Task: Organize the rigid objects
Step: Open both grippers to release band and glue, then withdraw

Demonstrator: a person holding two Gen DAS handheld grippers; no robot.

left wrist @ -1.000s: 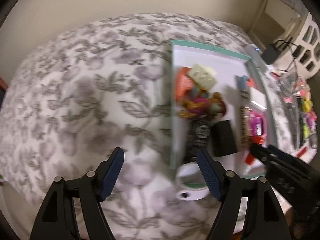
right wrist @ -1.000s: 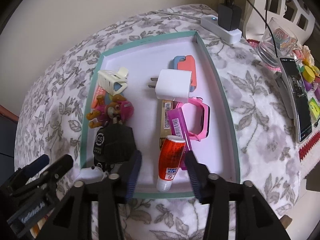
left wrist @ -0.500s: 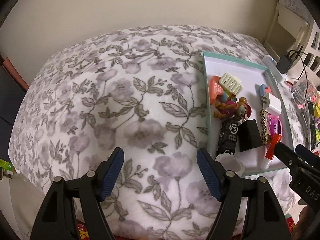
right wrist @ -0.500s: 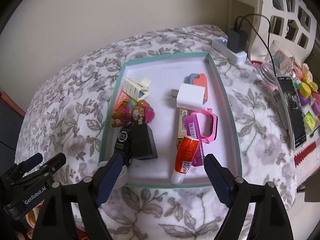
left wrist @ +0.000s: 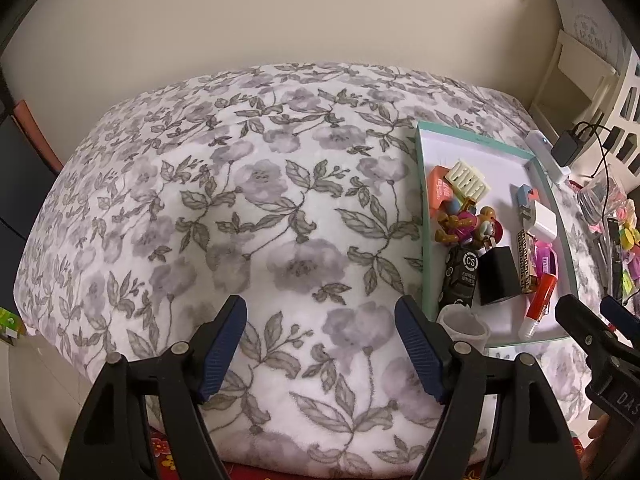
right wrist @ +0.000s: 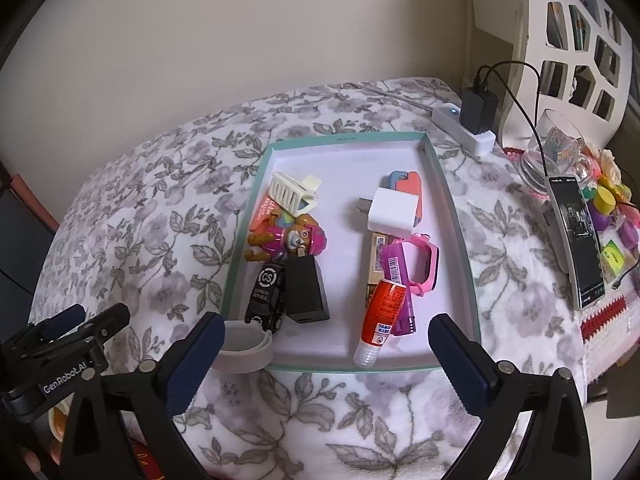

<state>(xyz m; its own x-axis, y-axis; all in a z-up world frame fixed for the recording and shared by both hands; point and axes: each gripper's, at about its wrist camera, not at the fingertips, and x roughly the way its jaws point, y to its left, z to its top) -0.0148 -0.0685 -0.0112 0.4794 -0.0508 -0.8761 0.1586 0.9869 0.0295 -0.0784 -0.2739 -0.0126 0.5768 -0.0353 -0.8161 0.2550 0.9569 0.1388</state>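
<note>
Orange card half under toy; phone screen unreadable

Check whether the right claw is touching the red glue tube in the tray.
Apart. In the right wrist view the right claw is opening with nothing between its pads; the red glue tube lies in the tray, clear of both.

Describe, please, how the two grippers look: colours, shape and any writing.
Both the left gripper and the right gripper have black angular plastic frames with silver rivets and two fingers with ribbed dark blue pads. White lettering "GenRobot.AI" marks the left one's side.
</note>
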